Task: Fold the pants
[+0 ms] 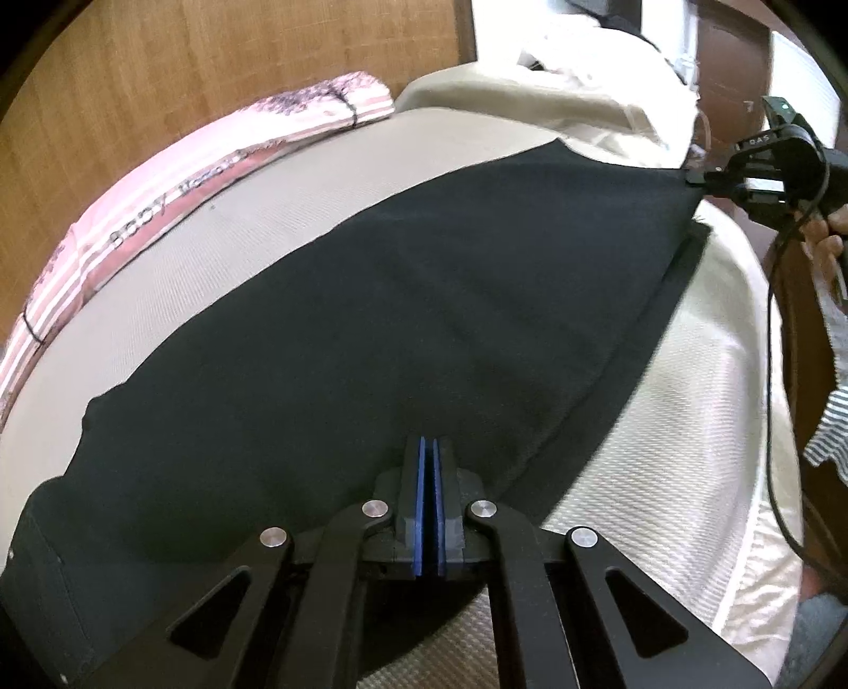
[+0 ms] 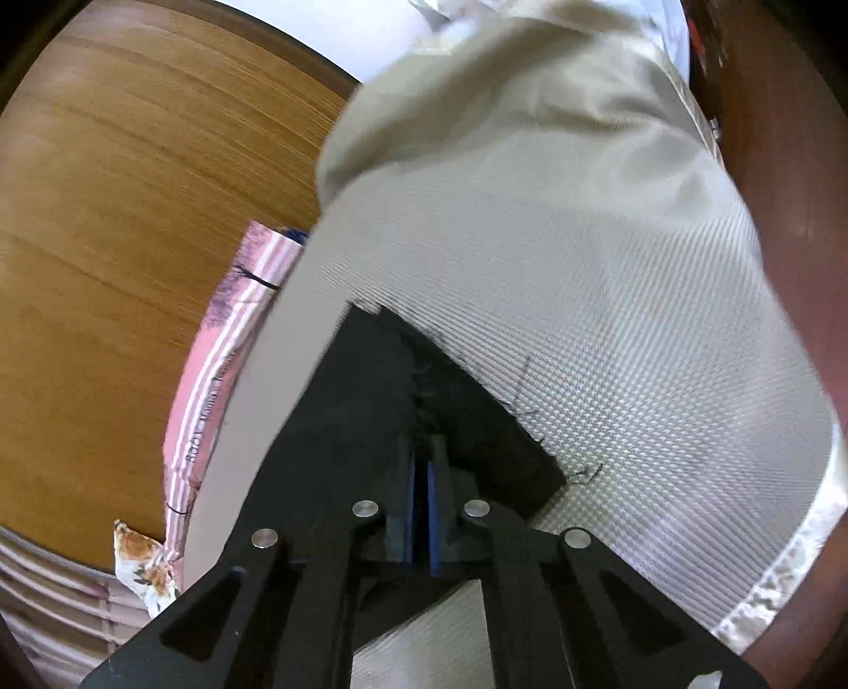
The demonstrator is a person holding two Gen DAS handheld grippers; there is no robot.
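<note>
Black pants (image 1: 403,318) lie spread across a beige textured bed cover (image 1: 286,196). My left gripper (image 1: 430,442) is shut on the near edge of the pants. My right gripper (image 1: 699,179) shows at the far right of the left wrist view, shut on the far corner of the pants, lifting the upper layer off an edge below. In the right wrist view my right gripper (image 2: 421,450) is shut on the frayed black pants corner (image 2: 424,381) over the bed cover (image 2: 609,297).
A pink striped bedding roll (image 1: 175,180) lies along the bed's far side against a wooden wall (image 1: 212,47). Crumpled cream fabric (image 1: 583,90) is heaped at the bed's far end. The person's hand (image 1: 827,238) and a cable are at right.
</note>
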